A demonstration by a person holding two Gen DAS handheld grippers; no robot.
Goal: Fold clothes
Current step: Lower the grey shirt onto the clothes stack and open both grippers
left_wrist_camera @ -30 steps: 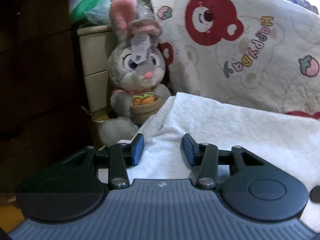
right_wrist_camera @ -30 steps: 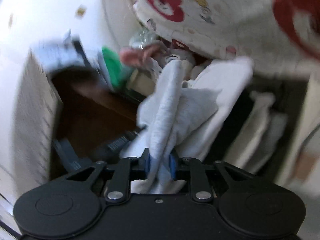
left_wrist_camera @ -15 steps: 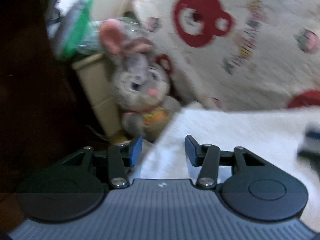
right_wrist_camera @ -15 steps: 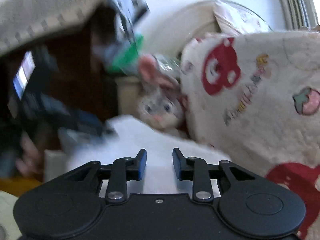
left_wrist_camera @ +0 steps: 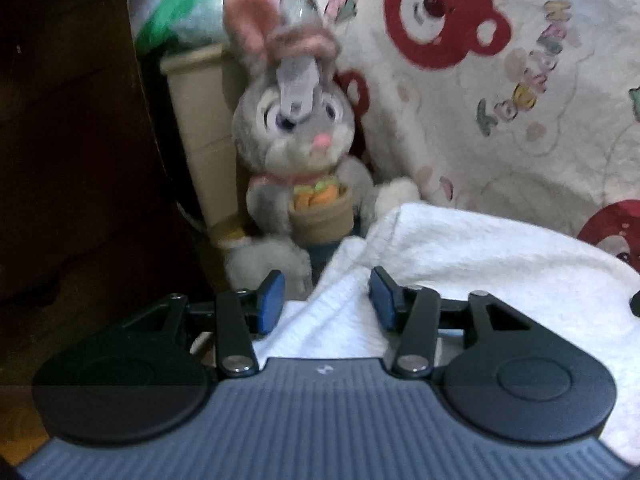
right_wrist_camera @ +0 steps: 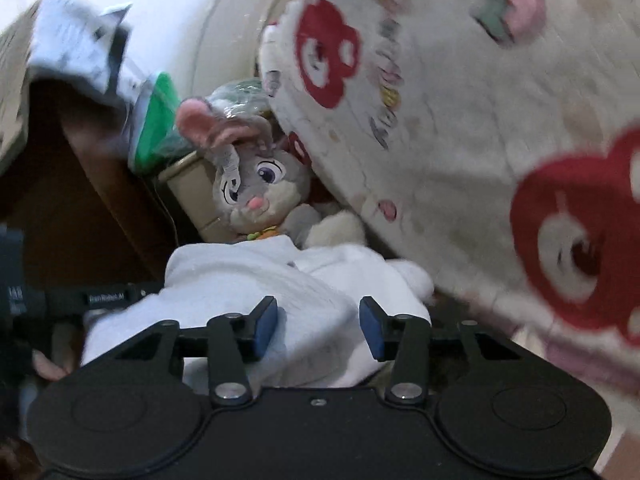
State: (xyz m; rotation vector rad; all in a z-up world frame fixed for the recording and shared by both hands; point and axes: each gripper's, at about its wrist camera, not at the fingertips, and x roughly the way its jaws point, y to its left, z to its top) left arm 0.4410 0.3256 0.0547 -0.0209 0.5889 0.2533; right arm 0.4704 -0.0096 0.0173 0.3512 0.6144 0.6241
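White garment (left_wrist_camera: 472, 264): a thick, fleecy white piece lying in a soft heap on the surface just in front of both grippers; in the right wrist view (right_wrist_camera: 248, 292) it shows rounded folds and a bulge toward the right. No print or label can be seen on it.
Left gripper (left_wrist_camera: 326, 300): jaws apart and opening; a ridge of the white cloth runs up between the blue pads, which do not press on it.
Right gripper (right_wrist_camera: 318, 326): jaws apart and opening, above the cloth; the pads stand clear of it on both sides.
Writing: pastel letters on the blanket (left_wrist_camera: 520, 92) run slantwise, too blurred to read for certain. A small white line of print sits on the dark bar of the left gripper's body (right_wrist_camera: 106, 297) at the left of the right wrist view, too small to read.
Blanket: cream, quilted, with red bear heads; it rises right behind the garment and fills the right side.
Toy rabbit (left_wrist_camera: 296, 148): grey plush with pink ears and a paper tag hanging over its face; it holds a little pot of carrots and sits just behind the garment's left end.
Beige box (left_wrist_camera: 200, 128): behind the rabbit, with a green bag (left_wrist_camera: 176, 8) on top.
Dark wooden furniture (left_wrist_camera: 68, 140): closes off the left side.
Hand (right_wrist_camera: 50, 360): fingers show at the lower left of the right wrist view, on the left gripper's body.
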